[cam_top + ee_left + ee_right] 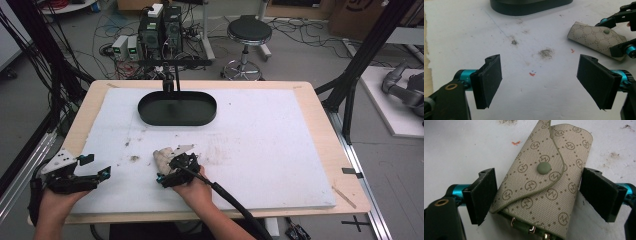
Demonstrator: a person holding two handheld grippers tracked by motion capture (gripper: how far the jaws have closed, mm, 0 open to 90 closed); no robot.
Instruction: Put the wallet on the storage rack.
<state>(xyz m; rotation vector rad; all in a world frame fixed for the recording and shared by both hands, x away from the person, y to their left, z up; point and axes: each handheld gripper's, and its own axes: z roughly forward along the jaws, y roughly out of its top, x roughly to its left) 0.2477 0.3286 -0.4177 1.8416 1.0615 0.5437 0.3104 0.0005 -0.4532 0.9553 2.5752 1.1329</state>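
A beige key pouch (544, 185) with a monogram pattern and a round snap lies flat on the white mat (260, 150), metal clasps showing at its near end. My right gripper (539, 195) stands open around it, a black pad close on either side and the right one just clear of it. In the high view this gripper (166, 164) and the pouch (161, 156) sit near the front middle of the mat. My left gripper (97, 166) rests at the front left, open and empty (539, 80), with the pouch (596, 37) and the right gripper (617, 35) off to its right.
A black oval tray (145, 112) sits at the back middle of the mat, seen also as the tray (529, 10) ahead of the left gripper. Dirt smudges (546, 53) mark the mat. The wooden table edge (320, 115) frames the mat; stool and cables stand beyond.
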